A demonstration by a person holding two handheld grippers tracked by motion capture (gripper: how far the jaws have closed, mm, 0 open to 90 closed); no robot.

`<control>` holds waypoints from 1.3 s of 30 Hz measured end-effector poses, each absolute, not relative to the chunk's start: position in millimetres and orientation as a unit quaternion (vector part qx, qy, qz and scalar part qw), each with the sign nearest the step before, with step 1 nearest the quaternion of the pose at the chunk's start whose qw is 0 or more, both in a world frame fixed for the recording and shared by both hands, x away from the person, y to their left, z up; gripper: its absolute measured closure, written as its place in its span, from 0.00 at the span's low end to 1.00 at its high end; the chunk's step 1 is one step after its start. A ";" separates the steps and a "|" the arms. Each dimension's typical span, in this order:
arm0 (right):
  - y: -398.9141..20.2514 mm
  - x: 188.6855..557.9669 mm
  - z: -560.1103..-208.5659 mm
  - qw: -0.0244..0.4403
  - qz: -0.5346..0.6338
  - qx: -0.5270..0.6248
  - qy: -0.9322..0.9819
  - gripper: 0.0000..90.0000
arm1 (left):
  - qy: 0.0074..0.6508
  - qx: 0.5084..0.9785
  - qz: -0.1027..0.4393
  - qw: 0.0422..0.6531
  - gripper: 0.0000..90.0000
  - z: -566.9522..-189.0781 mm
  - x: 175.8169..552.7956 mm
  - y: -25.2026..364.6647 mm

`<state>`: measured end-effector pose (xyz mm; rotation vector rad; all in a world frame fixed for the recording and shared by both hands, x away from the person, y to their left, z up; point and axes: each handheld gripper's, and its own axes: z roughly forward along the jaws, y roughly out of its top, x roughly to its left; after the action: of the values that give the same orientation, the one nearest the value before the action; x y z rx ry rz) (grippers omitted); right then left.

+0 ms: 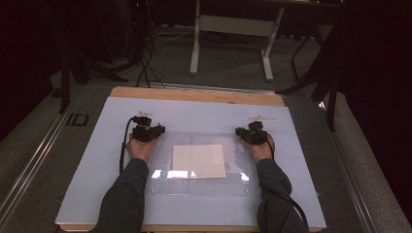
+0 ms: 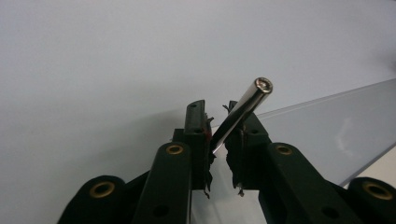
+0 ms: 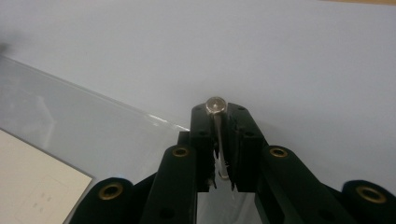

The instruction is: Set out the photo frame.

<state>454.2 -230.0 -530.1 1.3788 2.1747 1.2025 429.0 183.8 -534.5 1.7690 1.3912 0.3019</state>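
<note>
A clear plastic sheet (image 1: pixel 160 187) lies on the pale blue mat (image 1: pixel 204 114), with a white paper square (image 1: pixel 199 161) on its middle. My left gripper (image 1: pixel 148 131) rests at the sheet's far left corner, and my right gripper (image 1: pixel 250 132) at its far right corner. In the left gripper view my left gripper (image 2: pixel 215 109) is shut on a thin shiny metal rod (image 2: pixel 243 109) that slants up to the right over the sheet's edge (image 2: pixel 327 126). In the right gripper view my right gripper (image 3: pixel 219 112) is shut on a similar metal rod (image 3: pixel 215 105), seen end-on.
The mat covers a wooden table (image 1: pixel 194 94). A small pale object (image 1: pixel 145 113) lies just beyond the left gripper, and another (image 1: pixel 262 117) beyond the right. Table legs (image 1: pixel 195 48) and cables (image 1: pixel 145 63) stand on the floor behind.
</note>
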 end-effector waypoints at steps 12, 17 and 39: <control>-237.0 443.2 -520.1 0.179 0.430 0.451 0.762 0.75 | 0.502 0.733 0.142 0.438 0.66 -529.7 416.2 190.1; -234.6 440.5 -515.9 0.192 0.433 0.439 0.763 0.76 | 0.479 0.733 0.155 0.457 0.67 -523.9 412.7 193.7; -237.2 439.0 -513.6 0.191 0.441 0.446 0.755 0.93 | 0.457 0.736 0.202 0.457 0.92 -518.5 414.5 192.6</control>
<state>439.0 -237.2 -513.6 1.2516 2.1216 1.2380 414.5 192.6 -518.5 1.8142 1.1277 0.4982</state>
